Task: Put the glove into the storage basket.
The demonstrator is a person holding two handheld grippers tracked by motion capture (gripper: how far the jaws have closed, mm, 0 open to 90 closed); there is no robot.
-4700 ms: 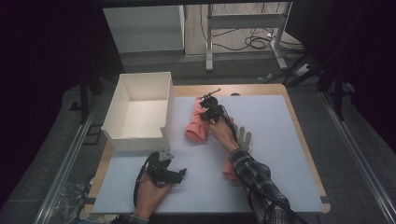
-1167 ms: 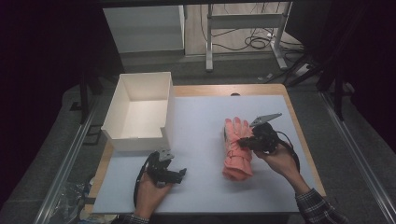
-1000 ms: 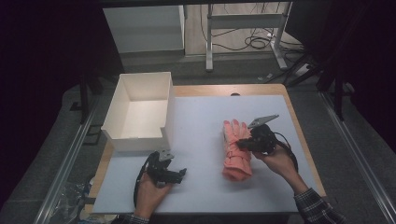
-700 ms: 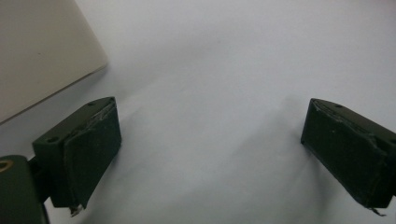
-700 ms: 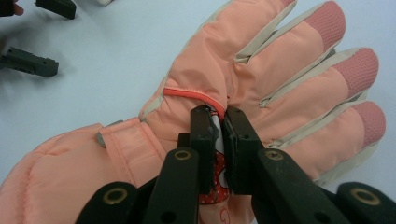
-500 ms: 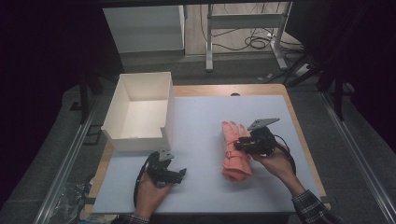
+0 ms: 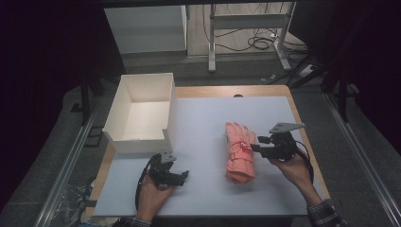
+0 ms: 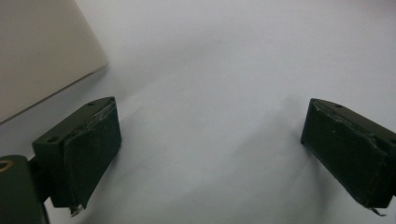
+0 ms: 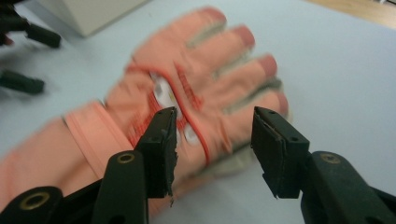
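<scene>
- On the worktop [image 7: 203, 118], the right hand-held gripper [image 9: 212, 154], jaws just opening, has released the pink glove [image 7: 239, 152].
- Left hand-held gripper [image 8: 210, 154] rests open, empty.
- Next probably: regrasp toward the white box [image 7: 142, 113].

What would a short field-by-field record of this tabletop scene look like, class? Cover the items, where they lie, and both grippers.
Glove: orange glove lying flat on the white table, fingers pointing away from the person
Box: white box, open-topped, at the table's left rear
Right gripper: right gripper jaws just opened, apart over the glove, not pressing it
Left gripper: left gripper open, nothing between its jaws, near the box's front corner
</scene>
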